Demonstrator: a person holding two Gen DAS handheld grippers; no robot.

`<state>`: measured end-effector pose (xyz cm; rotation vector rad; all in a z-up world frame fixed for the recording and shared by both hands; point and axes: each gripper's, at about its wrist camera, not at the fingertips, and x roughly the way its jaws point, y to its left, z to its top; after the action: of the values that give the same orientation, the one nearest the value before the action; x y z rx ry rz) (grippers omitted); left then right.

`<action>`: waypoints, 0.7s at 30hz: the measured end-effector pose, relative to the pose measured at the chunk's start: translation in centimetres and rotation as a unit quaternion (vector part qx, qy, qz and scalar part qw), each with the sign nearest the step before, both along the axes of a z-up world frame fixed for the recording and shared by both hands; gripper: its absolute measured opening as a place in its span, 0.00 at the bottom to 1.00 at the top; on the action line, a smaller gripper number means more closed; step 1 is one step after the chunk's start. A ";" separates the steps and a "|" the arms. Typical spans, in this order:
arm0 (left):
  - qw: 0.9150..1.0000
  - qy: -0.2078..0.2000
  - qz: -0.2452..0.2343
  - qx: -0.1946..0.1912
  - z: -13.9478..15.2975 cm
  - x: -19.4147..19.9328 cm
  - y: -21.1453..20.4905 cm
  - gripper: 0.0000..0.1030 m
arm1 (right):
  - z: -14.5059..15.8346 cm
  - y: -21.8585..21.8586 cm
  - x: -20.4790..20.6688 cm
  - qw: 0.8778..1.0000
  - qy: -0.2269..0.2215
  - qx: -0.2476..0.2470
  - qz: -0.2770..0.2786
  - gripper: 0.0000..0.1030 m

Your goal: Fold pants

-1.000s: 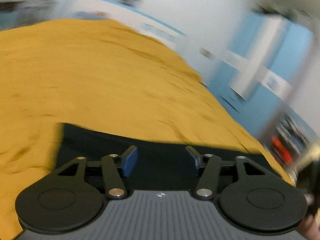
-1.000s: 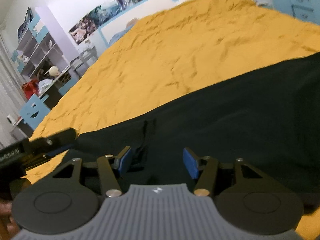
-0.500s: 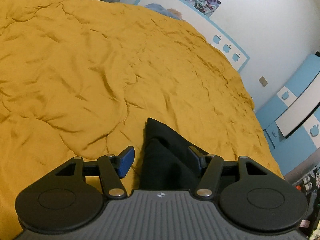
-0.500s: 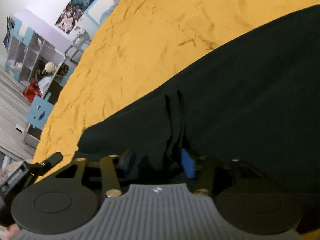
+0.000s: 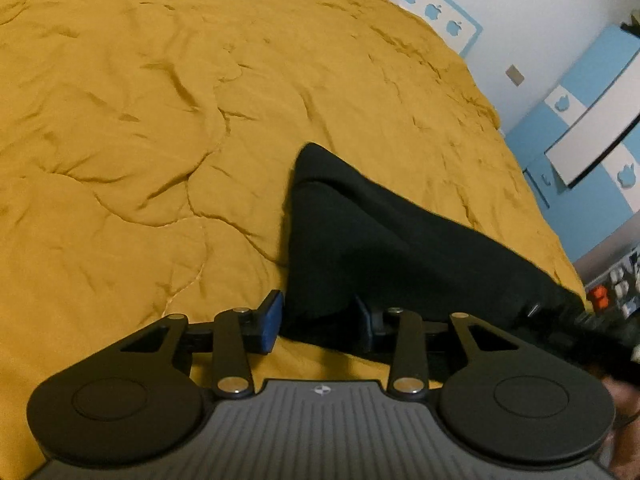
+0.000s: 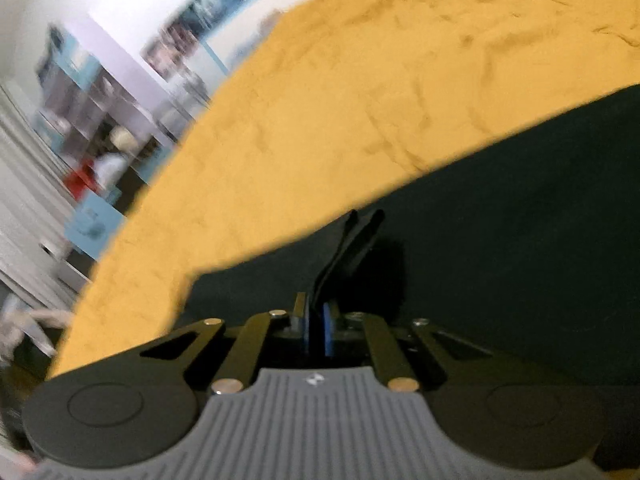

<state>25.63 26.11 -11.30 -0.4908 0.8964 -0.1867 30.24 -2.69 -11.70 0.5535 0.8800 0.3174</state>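
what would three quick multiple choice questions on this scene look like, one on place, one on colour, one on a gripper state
1. Where do the pants lie?
A. on a bed cover
B. on a wooden floor
C. over a chair back

2. What colour is the bed cover?
A. pale blue
B. mustard yellow
C. white

3. How does the right gripper stand?
A. wide open above bare cover
B. closed on a pinch of the pants' fabric
C. open with nothing near it

Answers:
1. A, the dark pants spread across the cover in both wrist views.
2. B, the cover is mustard yellow all around the pants.
3. B, its blue pads nearly meet, with a ridge of dark cloth rising from between them; its jaws have just been closing.
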 end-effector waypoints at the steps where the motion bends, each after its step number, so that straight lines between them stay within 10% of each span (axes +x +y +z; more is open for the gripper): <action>1: 1.000 0.000 0.006 -0.007 0.1 0.0 0.3 0.45 | -0.7 0.0 0.3 0.999 0.024 -0.022 0.006 0.12; 7: 0.998 -0.028 0.030 -0.039 0.6 0.2 1.6 0.58 | 1.9 -0.8 0.4 0.996 -0.022 -0.090 -0.002 0.29; 11: 0.999 -0.005 0.032 -0.043 -1.1 1.5 1.4 0.54 | 4.7 2.7 3.9 0.988 -0.064 -0.093 0.108 0.42; 21: 0.998 0.006 0.017 -0.063 -2.0 2.5 1.6 0.42 | 2.9 16.0 12.0 0.917 -0.104 -0.153 0.353 0.43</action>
<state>28.17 27.73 -13.30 -0.6242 0.8910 -0.2098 42.23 13.35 -8.85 -0.1131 0.8765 0.8616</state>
